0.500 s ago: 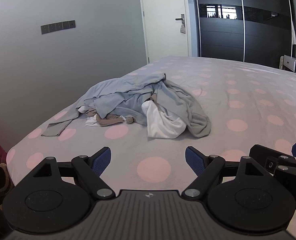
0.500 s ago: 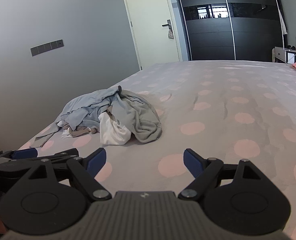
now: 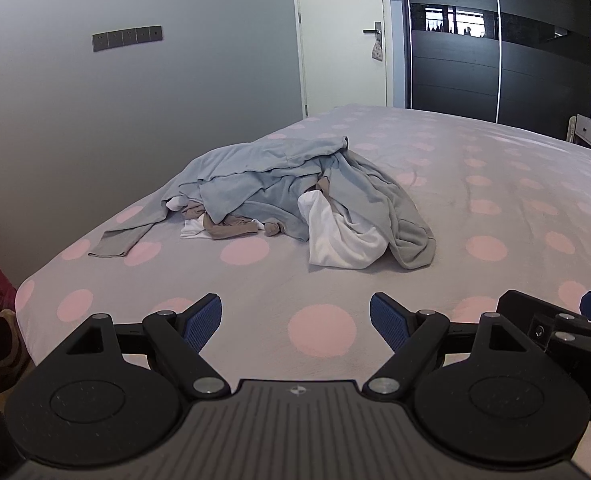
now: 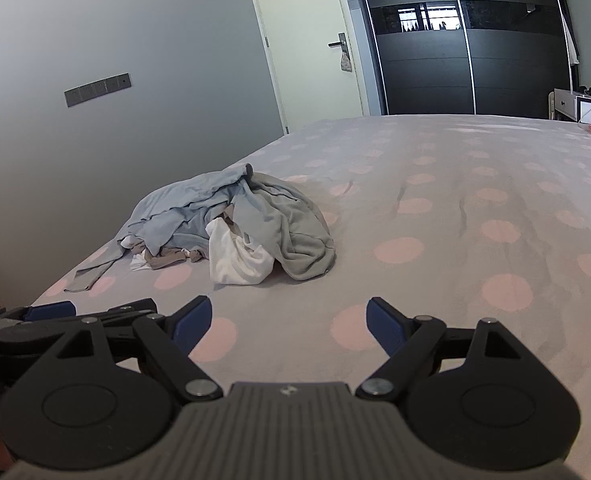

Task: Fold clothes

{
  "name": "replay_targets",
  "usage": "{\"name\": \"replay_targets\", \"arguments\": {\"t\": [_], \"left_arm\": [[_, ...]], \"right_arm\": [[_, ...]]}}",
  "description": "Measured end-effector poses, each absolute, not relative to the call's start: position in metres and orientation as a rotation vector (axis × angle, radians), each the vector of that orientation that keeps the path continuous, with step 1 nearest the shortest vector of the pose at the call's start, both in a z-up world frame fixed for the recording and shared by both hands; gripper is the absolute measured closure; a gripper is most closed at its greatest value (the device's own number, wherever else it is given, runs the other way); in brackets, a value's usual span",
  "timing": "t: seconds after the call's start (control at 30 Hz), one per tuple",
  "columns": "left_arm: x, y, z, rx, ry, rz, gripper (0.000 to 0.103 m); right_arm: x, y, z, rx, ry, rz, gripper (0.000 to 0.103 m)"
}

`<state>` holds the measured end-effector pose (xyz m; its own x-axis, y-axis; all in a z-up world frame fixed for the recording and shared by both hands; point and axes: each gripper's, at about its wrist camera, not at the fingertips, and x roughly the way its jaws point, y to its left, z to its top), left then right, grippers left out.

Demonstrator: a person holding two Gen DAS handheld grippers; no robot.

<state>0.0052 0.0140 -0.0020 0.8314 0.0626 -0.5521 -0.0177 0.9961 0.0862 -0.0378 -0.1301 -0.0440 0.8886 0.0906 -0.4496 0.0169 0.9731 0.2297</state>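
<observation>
A wide bed with a grey sheet dotted in pale pink [image 3: 475, 216] fills my view, and near its left edge, well ahead of both my tools, lies a crumpled heap of clothes [image 3: 295, 196]: light blue-grey garments draped over a bunched white piece [image 3: 335, 240] and a thin tan one [image 3: 223, 230], with one sleeve trailing flat towards the bed's edge. My left gripper [image 3: 295, 316] and my right gripper [image 4: 287, 316] hover above the sheet with their blue-padded fingers spread wide apart, holding and touching nothing.
</observation>
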Motion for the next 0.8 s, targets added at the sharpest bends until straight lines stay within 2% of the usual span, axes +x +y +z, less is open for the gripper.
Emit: {"name": "replay_targets", "arguments": {"t": [0.8], "left_arm": [[0.0038, 0.0098, -0.0011, 0.086, 0.585, 0.043, 0.021]], "right_arm": [[-0.0445, -0.1216, -0.041, 0.258, 0.486, -0.017, 0.017]]}}
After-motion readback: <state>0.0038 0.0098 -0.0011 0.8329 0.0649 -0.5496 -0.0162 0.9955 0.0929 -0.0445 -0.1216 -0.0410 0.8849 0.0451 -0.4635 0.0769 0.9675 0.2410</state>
